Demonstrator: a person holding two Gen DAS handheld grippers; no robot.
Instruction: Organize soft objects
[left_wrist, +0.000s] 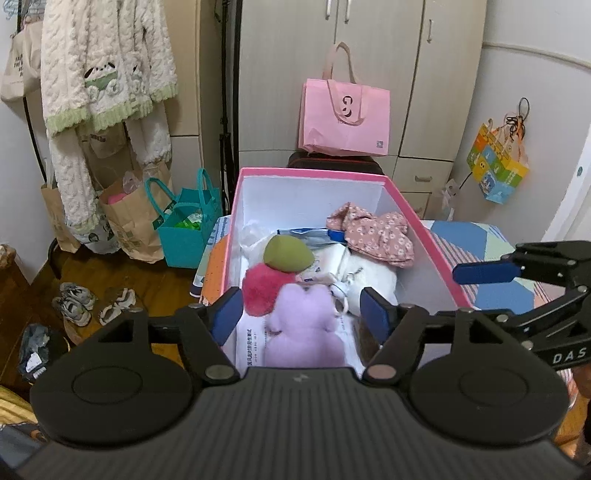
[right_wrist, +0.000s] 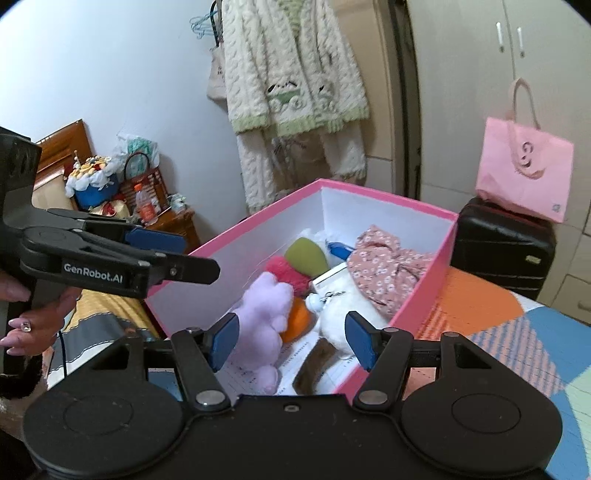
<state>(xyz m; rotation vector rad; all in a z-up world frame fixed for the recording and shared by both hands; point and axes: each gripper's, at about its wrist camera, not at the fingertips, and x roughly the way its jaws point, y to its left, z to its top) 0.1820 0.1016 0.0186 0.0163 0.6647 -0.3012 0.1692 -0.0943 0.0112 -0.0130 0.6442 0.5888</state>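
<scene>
A pink box (left_wrist: 424, 236) with white walls sits on a patchwork cover. Inside lie a lilac plush (left_wrist: 306, 325), a fluffy pink ball (left_wrist: 260, 291), an olive egg-shaped cushion (left_wrist: 288, 253), a white plush (left_wrist: 369, 273) and a floral pink cloth (left_wrist: 373, 230). My left gripper (left_wrist: 301, 314) hovers open over the box's near end, the lilac plush below its pads and untouched. My right gripper (right_wrist: 291, 336) is open too, above the lilac plush (right_wrist: 264, 314) and an orange piece (right_wrist: 297, 321), holding nothing. Each gripper shows in the other's view: the right gripper (left_wrist: 480, 295), the left gripper (right_wrist: 177, 254).
A black suitcase (right_wrist: 502, 251) with a pink tote (right_wrist: 524, 173) stands behind the box. Paper bags (left_wrist: 129, 221), a teal bag (left_wrist: 184, 229) and shoes (left_wrist: 77, 302) are on the wooden floor at left. A cream knit jacket (left_wrist: 107, 66) hangs on a rack. A hand (right_wrist: 33, 325) grips the left tool.
</scene>
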